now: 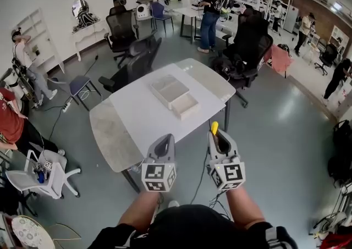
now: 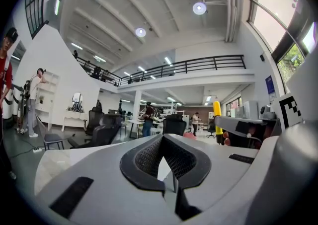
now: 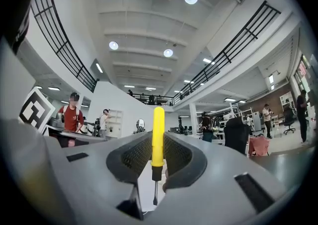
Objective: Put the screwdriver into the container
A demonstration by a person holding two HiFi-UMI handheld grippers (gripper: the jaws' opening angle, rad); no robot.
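A yellow-handled screwdriver (image 3: 158, 134) stands between the pads of my right gripper (image 3: 158, 144), which is shut on its handle. The handle tip pokes out past the fingertips and the metal shaft points back toward the camera. In the head view the right gripper (image 1: 216, 137) with the screwdriver (image 1: 214, 127) hangs off the table's near right corner. My left gripper (image 1: 164, 142) is beside it over the near table edge, shut with nothing in it (image 2: 162, 142). The white two-compartment container (image 1: 165, 101) lies farther away on the white table (image 1: 132, 113). The left gripper view also catches the screwdriver (image 2: 217, 114).
Black office chairs (image 1: 135, 58) stand beyond the table's far left and another chair (image 1: 247, 50) at its far right. A cable runs on the floor below the near edge. Several people stand around the room, one in red (image 1: 11, 121) at the left.
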